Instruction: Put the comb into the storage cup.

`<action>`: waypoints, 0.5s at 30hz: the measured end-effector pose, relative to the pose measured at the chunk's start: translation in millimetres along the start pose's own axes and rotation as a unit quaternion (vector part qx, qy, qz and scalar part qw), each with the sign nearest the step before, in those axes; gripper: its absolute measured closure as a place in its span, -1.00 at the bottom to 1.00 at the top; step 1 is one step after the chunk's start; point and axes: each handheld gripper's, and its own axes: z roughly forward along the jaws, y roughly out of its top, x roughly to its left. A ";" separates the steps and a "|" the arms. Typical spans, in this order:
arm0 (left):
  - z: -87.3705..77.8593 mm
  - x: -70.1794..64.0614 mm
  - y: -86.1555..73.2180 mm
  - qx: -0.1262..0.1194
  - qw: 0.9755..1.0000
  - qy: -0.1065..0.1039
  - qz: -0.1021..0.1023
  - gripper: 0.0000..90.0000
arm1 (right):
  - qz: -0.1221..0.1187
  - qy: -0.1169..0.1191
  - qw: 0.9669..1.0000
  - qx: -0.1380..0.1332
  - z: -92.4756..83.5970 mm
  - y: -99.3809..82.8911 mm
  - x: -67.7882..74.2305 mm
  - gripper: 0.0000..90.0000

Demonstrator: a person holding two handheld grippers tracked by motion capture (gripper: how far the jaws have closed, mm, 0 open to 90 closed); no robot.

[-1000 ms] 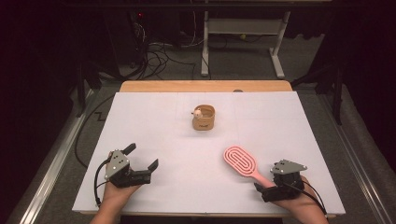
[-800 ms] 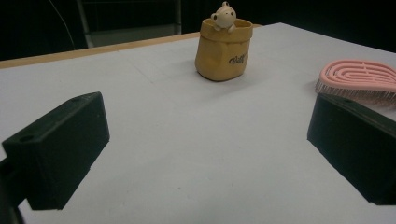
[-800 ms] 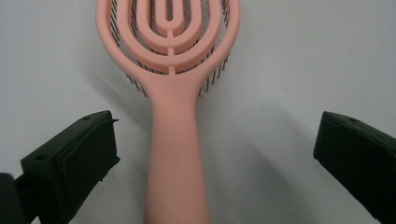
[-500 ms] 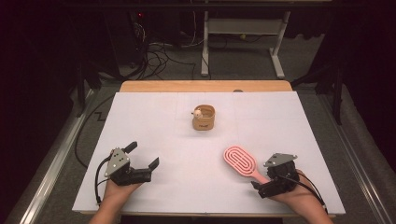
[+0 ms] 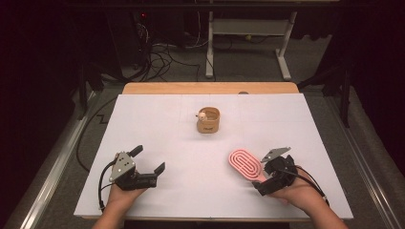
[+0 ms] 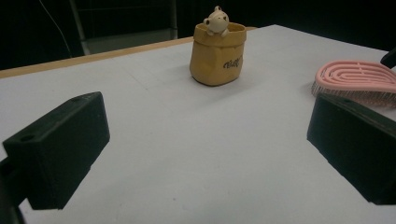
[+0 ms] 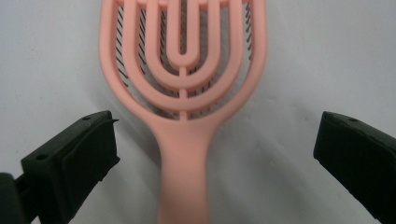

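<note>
White surface (image 5: 191, 143) takes up most of scene, wooden edge along far side. Left gripper (image 5: 149, 167) near left, resting on surface, jaws spread wide, nothing between them. Right gripper (image 5: 261, 180) near right, jaws wide too, straddling handle of pink hairbrush (image 5: 245, 164) but not touching it. Brush lies flat, bristles down, head pointing far-left. Little tan pot (image 5: 208, 121) sits far centre, upright, tiny cream animal figure (image 6: 216, 21) peeking over its rim.

- white table top (image 5: 157, 119) mid frame, wood edge strip (image 5: 210, 88) along far side
- grey floor, cable tangle (image 5: 160, 52) upper left
- white desk frame legs (image 5: 246, 36) top centre
- dark surroundings
</note>
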 end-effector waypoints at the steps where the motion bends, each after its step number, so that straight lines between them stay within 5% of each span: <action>1: 0.0 0.0 0.0 0.000 1.000 0.000 0.000 -1.00 | -0.003 0.001 1.000 0.002 0.8 2.2 0.9 -1.00; 15: 0.0 0.8 -1.0 0.004 1.000 -0.005 -0.006 -1.00 | -0.034 0.003 0.999 0.036 14.7 33.7 7.7 -1.00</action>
